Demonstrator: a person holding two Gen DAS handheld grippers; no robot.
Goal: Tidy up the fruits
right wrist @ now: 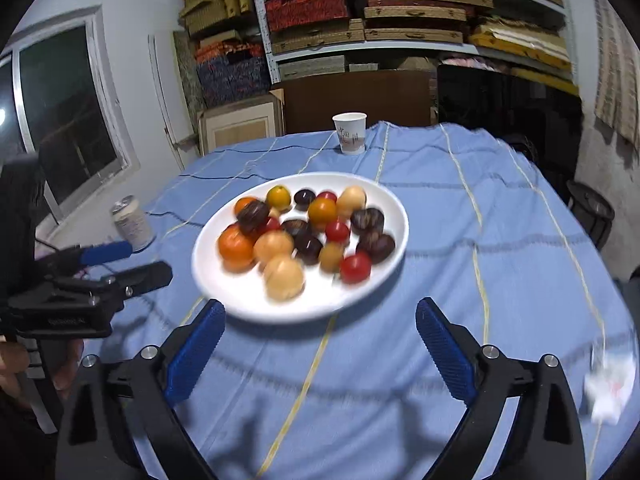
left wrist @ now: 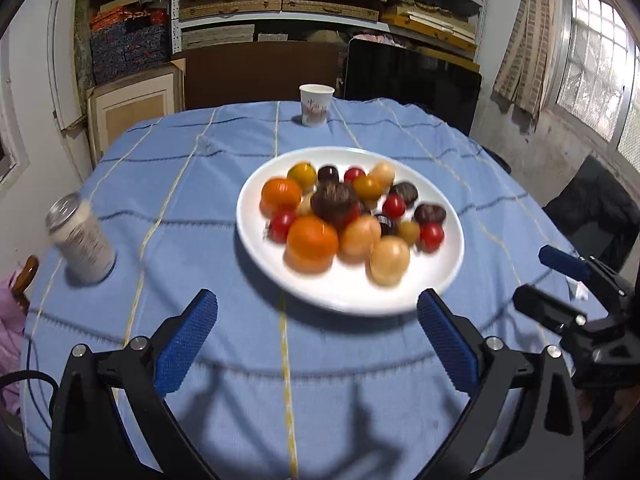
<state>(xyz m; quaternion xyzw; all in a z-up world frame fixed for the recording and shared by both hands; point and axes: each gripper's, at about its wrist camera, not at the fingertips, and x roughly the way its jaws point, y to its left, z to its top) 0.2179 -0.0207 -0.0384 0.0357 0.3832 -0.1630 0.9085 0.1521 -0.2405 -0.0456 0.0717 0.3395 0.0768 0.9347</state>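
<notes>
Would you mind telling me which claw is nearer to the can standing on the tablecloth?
Left. The left claw hangs open just right of the can, near the plate; the right claw sits farther right, across the plate.

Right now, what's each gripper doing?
Left gripper: open, holding nothing.
Right gripper: open, holding nothing.

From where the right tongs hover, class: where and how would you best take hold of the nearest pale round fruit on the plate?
Grip the pale fruit across its widest middle, coming down from above on the near side. It sits at the pile's near edge with bare plate in front, so the open right tongs probably have room.
</notes>
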